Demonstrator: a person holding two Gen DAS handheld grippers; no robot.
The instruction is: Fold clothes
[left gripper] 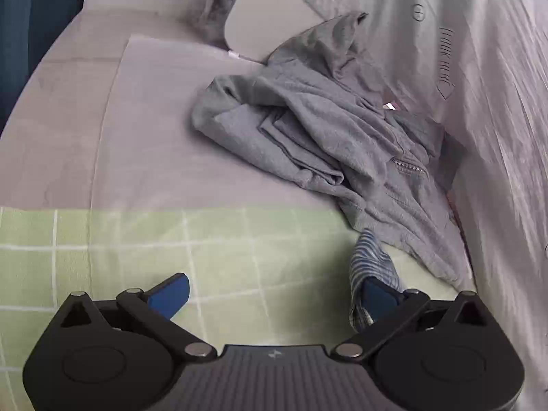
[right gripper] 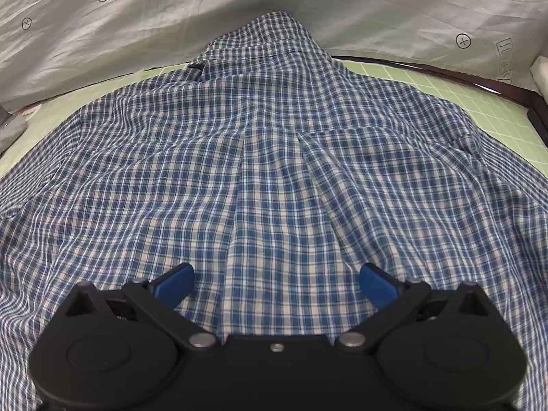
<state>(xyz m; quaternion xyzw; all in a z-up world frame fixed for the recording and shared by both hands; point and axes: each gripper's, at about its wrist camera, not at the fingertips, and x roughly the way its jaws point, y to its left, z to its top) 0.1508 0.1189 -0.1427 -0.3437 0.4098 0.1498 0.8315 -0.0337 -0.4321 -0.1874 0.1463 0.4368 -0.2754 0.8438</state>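
The blue-and-white checked cotton shirt (right gripper: 274, 178) lies spread back-side up on the pale green gridded cutting mat (right gripper: 479, 92), collar pointing away toward the wrinkled white sheet (right gripper: 342, 7) hung behind the bench. The right gripper (right gripper: 276, 282) hangs over the shirt's lower back, its blue fingers spread wide and holding nothing. The left gripper (left gripper: 274, 294) sits off to the side over the mat (left gripper: 137, 250), also spread; a bit of the checked shirt (left gripper: 371, 260) drapes against its right-hand finger, though it isn't pinched. Beyond it a crumpled grey zip-up sweatshirt (left gripper: 308, 130) waits in a heap.

The risks I'd watch for: the cloth brushing that left finger could snag and drag a corner out of line if the gripper swings away carelessly. The back pleat and loose ripples could also get pressed into a crooked fold. Pinching only the top layer would leave the front bunched underneath.
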